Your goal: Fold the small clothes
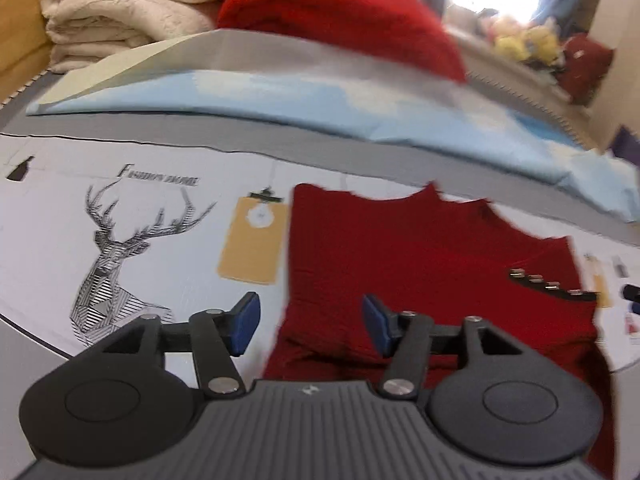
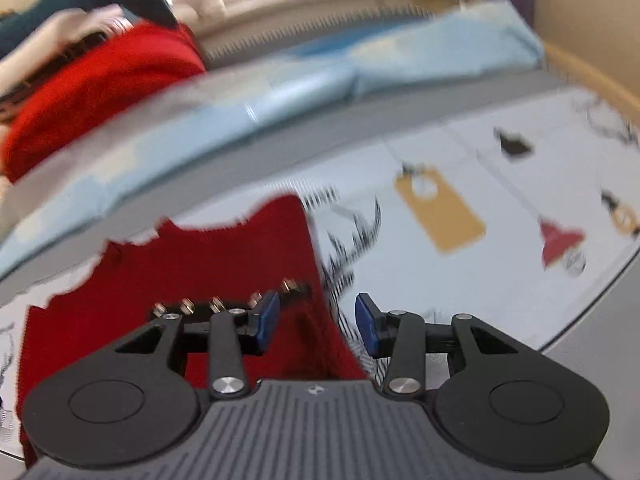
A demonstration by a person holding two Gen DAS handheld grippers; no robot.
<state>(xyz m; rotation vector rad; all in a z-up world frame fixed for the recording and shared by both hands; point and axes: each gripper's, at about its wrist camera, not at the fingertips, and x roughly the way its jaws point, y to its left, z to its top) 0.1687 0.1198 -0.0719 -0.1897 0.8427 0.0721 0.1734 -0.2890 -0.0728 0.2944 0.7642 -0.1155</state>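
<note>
Here we see our left gripper (image 1: 311, 326) with fingers spread over the red garment (image 1: 432, 256) at lower centre. Our right gripper (image 2: 316, 322) is likewise parted, empty, straddling the garment's edge on the printed sheet (image 2: 460, 292).

My left gripper (image 1: 311, 322) and right gripper (image 2: 316, 322) look alike: black linkage arms pinned with silver screws, round black discs either side, a ribbed dark grey body bearing a small pale logo, and blue-padded fingers (image 1: 247, 322).
</note>
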